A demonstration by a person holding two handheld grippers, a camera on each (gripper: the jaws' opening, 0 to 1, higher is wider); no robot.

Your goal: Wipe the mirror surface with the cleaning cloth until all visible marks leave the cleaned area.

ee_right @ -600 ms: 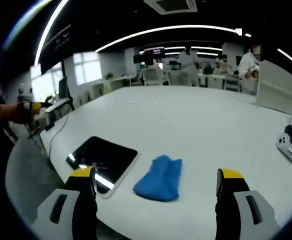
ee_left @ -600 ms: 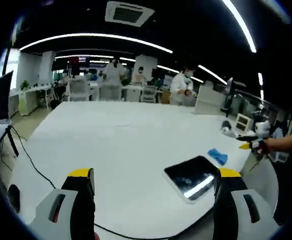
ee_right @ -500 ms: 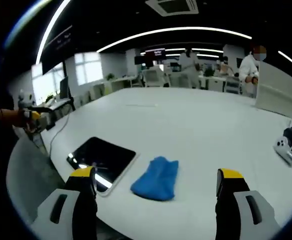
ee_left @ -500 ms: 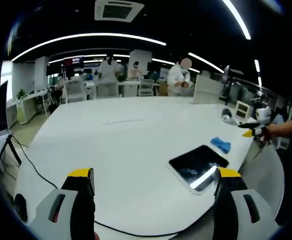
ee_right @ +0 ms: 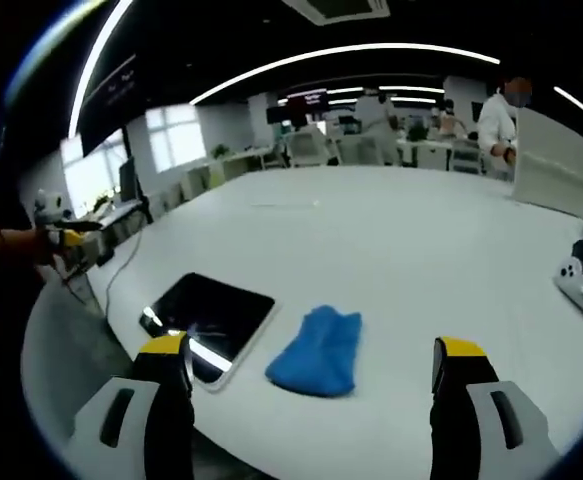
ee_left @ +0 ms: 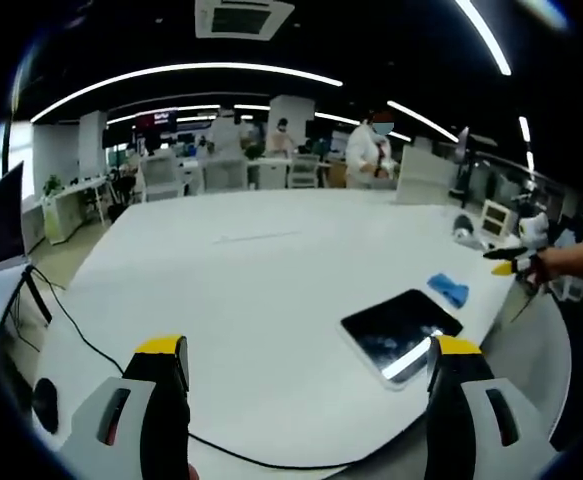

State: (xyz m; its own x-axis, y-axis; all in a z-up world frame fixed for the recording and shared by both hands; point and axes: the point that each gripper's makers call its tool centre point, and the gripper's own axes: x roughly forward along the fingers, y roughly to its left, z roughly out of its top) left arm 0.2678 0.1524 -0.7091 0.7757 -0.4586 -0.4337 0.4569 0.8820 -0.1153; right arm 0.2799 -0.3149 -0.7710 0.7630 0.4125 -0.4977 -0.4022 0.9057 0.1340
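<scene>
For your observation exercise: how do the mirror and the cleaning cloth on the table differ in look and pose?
The mirror is dark, flat, rigid and glossy; the cleaning cloth is blue, soft and bunched. The mirror has straight edges; the cloth's outline is irregular. Both lie untouched on the white table.

On the table (ee_right: 401, 250) the mirror (ee_right: 209, 312) lies flat near the front edge, with the cloth (ee_right: 317, 350) just beside it on its right — apart, not touching. In the left gripper view the cloth (ee_left: 449, 289) sits behind the mirror (ee_left: 399, 326) — a cable (ee_left: 81, 335) crosses the table's (ee_left: 241, 290) left corner.
</scene>
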